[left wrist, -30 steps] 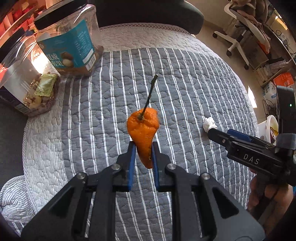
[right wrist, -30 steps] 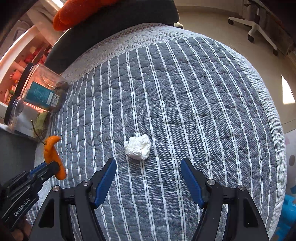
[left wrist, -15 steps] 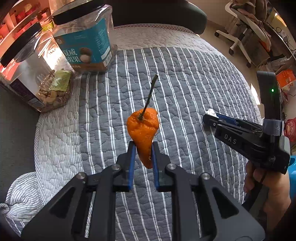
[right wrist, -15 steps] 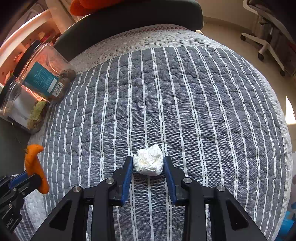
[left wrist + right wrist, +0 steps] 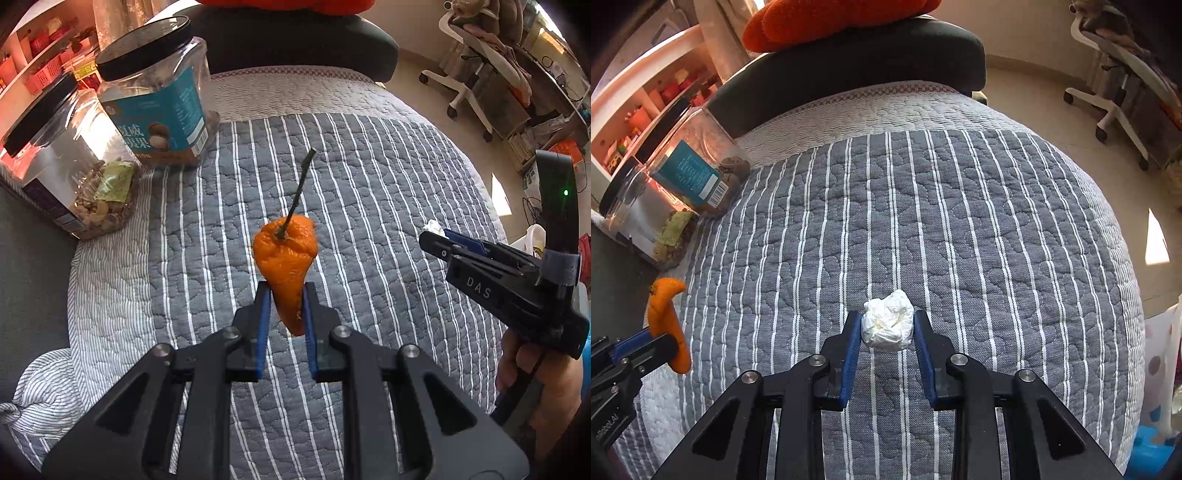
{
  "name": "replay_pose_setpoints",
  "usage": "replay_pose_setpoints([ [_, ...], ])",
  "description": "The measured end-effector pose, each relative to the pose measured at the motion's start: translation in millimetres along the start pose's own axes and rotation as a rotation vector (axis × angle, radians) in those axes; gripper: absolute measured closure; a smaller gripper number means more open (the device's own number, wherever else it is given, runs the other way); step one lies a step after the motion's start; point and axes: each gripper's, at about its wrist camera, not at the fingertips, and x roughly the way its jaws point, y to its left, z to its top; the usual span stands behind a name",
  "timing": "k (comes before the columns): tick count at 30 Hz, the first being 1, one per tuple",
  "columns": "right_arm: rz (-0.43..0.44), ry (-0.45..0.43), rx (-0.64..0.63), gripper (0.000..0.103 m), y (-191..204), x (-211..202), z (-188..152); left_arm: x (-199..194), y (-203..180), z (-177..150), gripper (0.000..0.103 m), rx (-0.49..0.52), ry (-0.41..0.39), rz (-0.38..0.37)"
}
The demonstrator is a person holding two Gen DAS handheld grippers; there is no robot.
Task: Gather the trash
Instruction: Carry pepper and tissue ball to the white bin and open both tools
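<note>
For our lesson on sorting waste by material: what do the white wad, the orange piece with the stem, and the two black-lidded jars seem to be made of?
White wad: crumpled tissue or paper, matte, soft creases.
Orange piece: probably dried fruit peel or a shrivelled pepper, wrinkled and dull, with a thin dark stem.
Jars: clear, glossy, likely plastic, since the contents show through and the walls catch glare; lids look like black plastic.

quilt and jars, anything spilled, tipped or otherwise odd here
Nothing stands out. Both nut jars stand upright and capped on the striped quilt; the only litter, an orange peel and a crumpled tissue, is already in the grippers.

wrist views, steeply downward (close), shared quilt point(image 5: 369, 192)
</note>
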Motion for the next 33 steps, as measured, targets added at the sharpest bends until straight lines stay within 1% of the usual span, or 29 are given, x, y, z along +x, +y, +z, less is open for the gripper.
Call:
replay_pose_setpoints([
  [9,-0.028,-0.047,0.065,0.074,-50.7,-39.8,1.1,-8.9,-41.2,6.8,0.085,0.035,-0.046,-0.047],
  [16,-0.054,-0.078,0.115,0.074,-91.5,-71.9,-9.2,-9.8,-78.3,10.0,0.085,0.066,-0.068,-0.082],
  [23,-0.081,-0.109,0.165,0.074,-136.5,-105.5,-26.1,-7.6,-122.8,10.7,0.085,0.114,-0.081,-0.116],
  [27,-0.097,-0.124,0.195,0.074,-165.8,-124.4,-39.9,-8.5,-154.4,8.2,0.085,0.155,-0.094,-0.142],
  [33,-0.121,-0.141,0.260,0.074,-217.4,-154.3,-64.3,-5.7,-204.6,-0.7,0.085,0.230,-0.111,-0.212],
])
